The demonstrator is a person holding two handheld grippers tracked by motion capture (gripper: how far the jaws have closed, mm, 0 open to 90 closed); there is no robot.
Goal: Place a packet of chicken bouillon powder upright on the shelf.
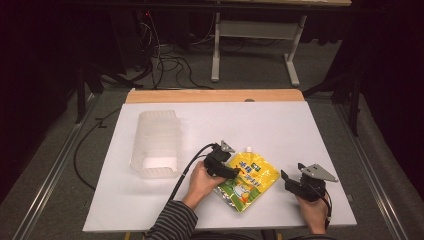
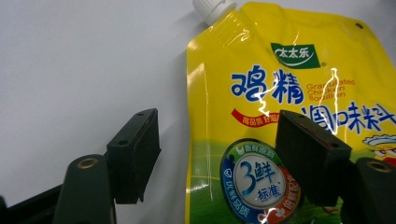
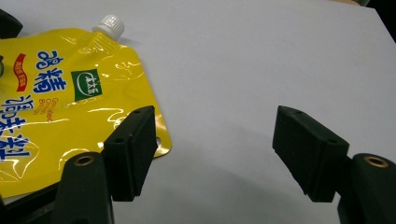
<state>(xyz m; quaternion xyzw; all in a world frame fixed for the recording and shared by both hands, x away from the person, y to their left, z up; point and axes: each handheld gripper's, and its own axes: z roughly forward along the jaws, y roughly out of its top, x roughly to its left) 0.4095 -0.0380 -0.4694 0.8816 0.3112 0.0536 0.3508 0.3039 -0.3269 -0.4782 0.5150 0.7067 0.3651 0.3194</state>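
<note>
Lining up my left gripper (image 2: 215, 154), jaws wide apart, over the yellow seasoning pouch (image 2: 289, 93)'s edge; right gripper (image 3: 215, 149) waits spread nearby. Next I probably just squeeze.

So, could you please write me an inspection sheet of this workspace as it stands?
Surface: white table top with a wooden strip along its far edge, bare apart from two items.
Job's things: yellow spouted pouch lies flat near the front edge, white cap on.
Clutter: translucent plastic container lying at the left, apart from the pouch.
Grippers: left gripper open, one jaw over the pouch, the other over the table beside its edge; right gripper open, beside the pouch's corner, nothing between its jaws.
Cables: black cable trails from the left gripper across the table.
Surroundings: dark room, loose floor cables, legs of another table behind.
</note>
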